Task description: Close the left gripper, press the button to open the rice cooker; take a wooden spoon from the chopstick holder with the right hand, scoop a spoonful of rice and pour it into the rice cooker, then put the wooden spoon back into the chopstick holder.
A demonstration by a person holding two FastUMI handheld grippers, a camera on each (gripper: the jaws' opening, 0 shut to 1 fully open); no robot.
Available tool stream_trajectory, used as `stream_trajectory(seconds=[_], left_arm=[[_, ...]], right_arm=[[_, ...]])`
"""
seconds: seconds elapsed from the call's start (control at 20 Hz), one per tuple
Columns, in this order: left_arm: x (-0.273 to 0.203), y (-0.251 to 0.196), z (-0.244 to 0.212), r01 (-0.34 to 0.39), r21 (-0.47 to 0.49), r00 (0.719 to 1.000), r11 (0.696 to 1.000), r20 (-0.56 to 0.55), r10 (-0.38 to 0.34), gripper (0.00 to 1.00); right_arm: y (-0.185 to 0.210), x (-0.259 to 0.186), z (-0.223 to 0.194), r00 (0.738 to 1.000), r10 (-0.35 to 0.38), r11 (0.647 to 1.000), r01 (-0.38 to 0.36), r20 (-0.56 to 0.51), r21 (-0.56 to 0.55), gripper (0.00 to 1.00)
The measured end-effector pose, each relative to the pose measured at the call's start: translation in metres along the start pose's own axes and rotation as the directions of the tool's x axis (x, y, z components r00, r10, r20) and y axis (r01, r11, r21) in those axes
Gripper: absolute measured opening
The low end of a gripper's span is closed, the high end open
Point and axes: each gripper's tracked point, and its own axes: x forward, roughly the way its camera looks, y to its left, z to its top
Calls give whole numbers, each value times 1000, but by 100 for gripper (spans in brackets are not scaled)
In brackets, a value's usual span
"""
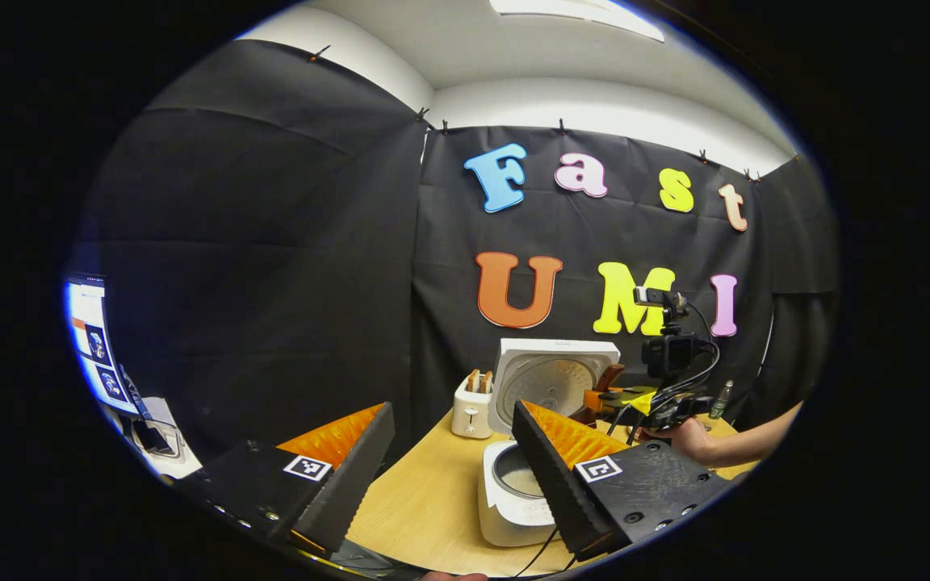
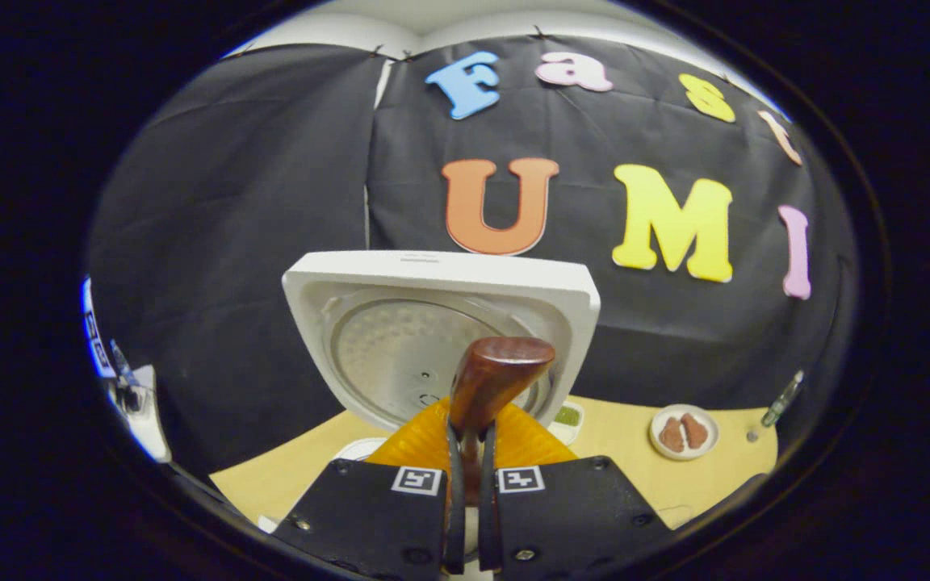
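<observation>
Between our left gripper's (image 1: 453, 476) spread fingers we see bare table (image 1: 425, 504) running ahead to the toaster (image 1: 472, 407). The rice cooker (image 1: 513, 500) crowds the right finger, its raised lid (image 1: 550, 383) walling the far side. Beyond our right fingers (image 2: 425, 508), pinched on the wooden spoon (image 2: 491, 383), that lid blocks straight ahead; off right lies open table toward a small plate (image 2: 683, 432).

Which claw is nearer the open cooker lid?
Right. The right claw, shut on the spoon, is just before the lid; the left claw is farther back.
</observation>
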Motion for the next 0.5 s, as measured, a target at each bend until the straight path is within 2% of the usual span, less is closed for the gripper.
stream_trajectory(seconds=[0.05,0.25,0.5], left_arm=[[0,-1,-1,2,-3,1000,1000,2,-2,94],[-2,-5,-2,15,-39,1000,999,1,-14,94],[-6,-4,-1,16,-35,1000,999,11,-16,94]], right_arm=[[5,-4,4,1000,11,999,-10,17,-50,14],[23,-13,16,996,58,981,-44,70,-187,12],[23,-22,18,993,65,974,-41,100,-221,12]])
